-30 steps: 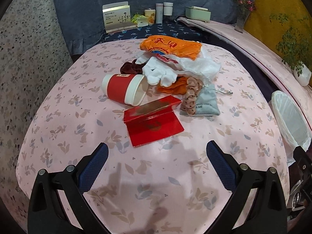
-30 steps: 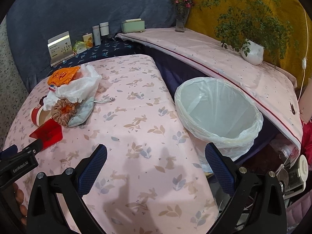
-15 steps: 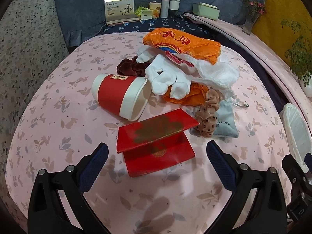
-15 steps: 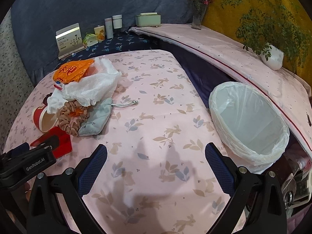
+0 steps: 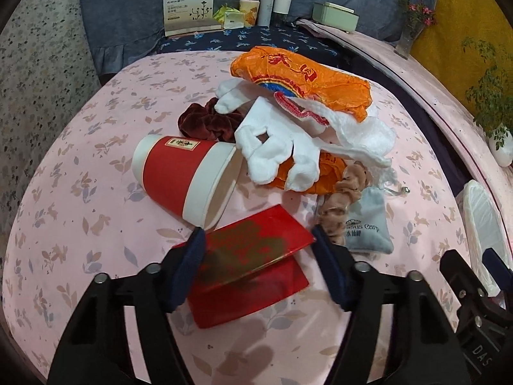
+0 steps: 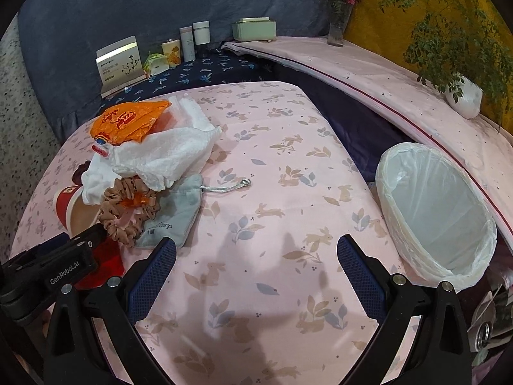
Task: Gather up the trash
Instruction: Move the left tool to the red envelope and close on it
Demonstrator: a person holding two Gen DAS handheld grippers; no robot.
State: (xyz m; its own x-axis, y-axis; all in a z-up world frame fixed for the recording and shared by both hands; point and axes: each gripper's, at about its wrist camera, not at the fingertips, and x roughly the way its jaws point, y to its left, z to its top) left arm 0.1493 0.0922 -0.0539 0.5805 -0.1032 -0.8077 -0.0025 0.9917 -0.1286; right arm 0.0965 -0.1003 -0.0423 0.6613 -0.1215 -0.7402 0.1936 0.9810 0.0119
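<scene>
A folded red envelope (image 5: 253,256) lies on the pink floral cloth (image 5: 80,224); my left gripper (image 5: 258,240) straddles its raised flap, jaws open on either side. Behind it lie a tipped red paper cup (image 5: 182,176), a white glove (image 5: 275,150), an orange plastic bag (image 5: 304,80) and white plastic. My right gripper (image 6: 256,256) is open and empty over bare cloth. A white-lined trash bin (image 6: 439,211) stands off the table's right edge. The pile also shows in the right wrist view, with the orange bag (image 6: 128,122).
A dark red scrunchie (image 5: 205,122), a tan scrunchie (image 5: 340,202) and a grey drawstring pouch (image 5: 368,227) lie in the pile. Boxes and bottles (image 5: 275,6) stand at the back. A potted plant (image 6: 461,93) and flower vase (image 6: 336,25) sit on the right ledge.
My left gripper moved forward and down onto the red envelope and its jaws narrowed around the flap. My right gripper shifted forward and left over the cloth; the bin now sits further right.
</scene>
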